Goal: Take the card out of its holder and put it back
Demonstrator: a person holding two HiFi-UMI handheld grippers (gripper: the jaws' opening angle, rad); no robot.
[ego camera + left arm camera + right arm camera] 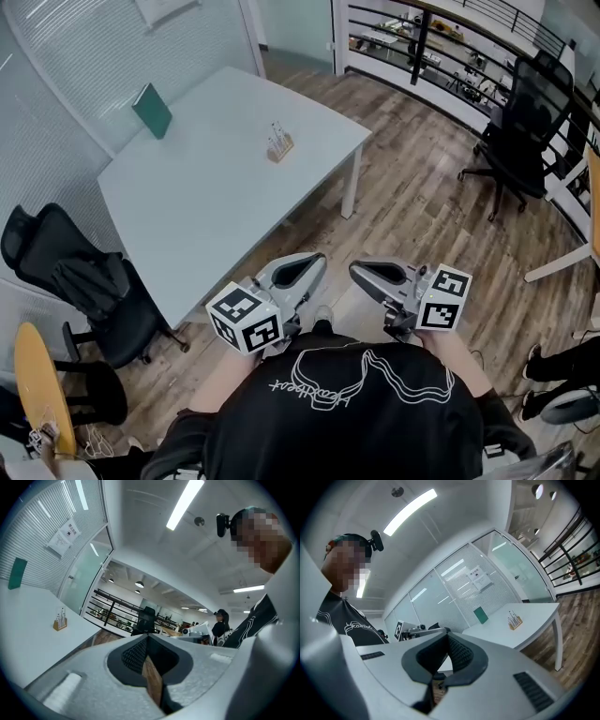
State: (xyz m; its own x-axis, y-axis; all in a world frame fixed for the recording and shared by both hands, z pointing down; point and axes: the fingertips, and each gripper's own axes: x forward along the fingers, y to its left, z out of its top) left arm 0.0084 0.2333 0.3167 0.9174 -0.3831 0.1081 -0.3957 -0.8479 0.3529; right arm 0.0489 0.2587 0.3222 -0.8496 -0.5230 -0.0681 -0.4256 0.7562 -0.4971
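A small wooden holder (278, 143) with clear upright cards in it stands near the middle of the white table (216, 216). It also shows in the left gripper view (59, 620) and the right gripper view (515, 620). Both grippers hang close to my body, well short of the table's near edge. The jaws of my left gripper (319, 258) (146, 637) are shut with nothing between them. My right gripper (356, 269) (446, 636) is likewise shut and empty. A green card-like board (152, 110) leans at the table's far left.
A black office chair (80, 281) stands at the table's left side, another chair (525, 131) at the far right by a black railing. A yellow round seat (37, 389) is at the lower left. Wooden floor lies between me and the table. A person (220, 625) stands in the distance.
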